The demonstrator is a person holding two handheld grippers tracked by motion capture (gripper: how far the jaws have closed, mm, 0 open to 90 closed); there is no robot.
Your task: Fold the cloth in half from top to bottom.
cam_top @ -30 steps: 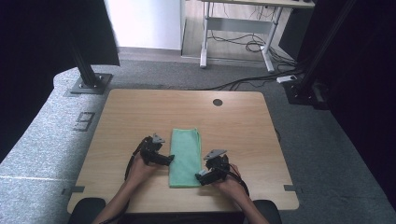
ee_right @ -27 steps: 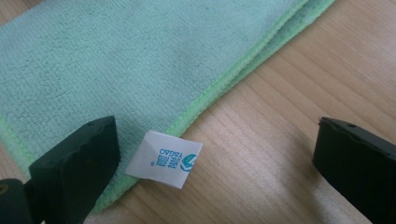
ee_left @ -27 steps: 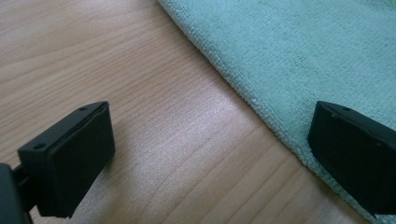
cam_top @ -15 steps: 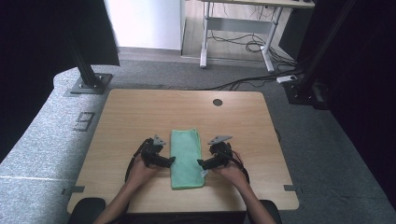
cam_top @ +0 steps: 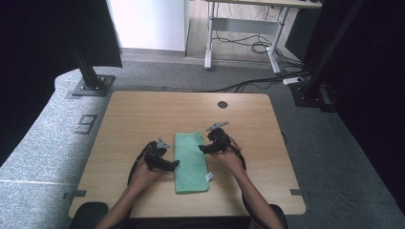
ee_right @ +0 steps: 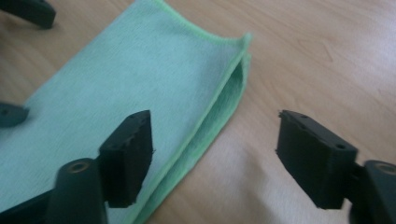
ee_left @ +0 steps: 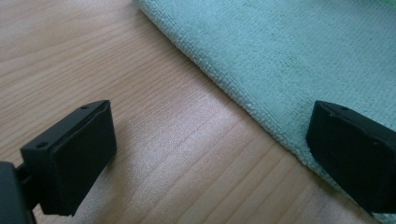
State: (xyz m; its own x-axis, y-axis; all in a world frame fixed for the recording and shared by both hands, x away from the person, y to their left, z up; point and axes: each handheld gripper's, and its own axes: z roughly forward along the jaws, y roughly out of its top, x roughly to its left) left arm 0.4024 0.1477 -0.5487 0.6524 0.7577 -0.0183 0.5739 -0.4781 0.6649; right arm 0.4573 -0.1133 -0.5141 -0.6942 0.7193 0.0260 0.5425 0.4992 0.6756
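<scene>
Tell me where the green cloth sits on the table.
In the high view the folded green cloth lies on the near middle of the wooden table, between the left gripper and the right gripper.

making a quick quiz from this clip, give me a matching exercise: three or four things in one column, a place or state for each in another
Things:
1. green cloth
2. left claw
3. right claw
4. round hole

Places or states:
A. far part of the table, beyond the cloth
B. folded, flat on the table
C. open at the cloth's left edge
D. open at the cloth's right edge, jaws just been closing

Pairs: 1-B, 2-C, 3-D, 4-A
</scene>
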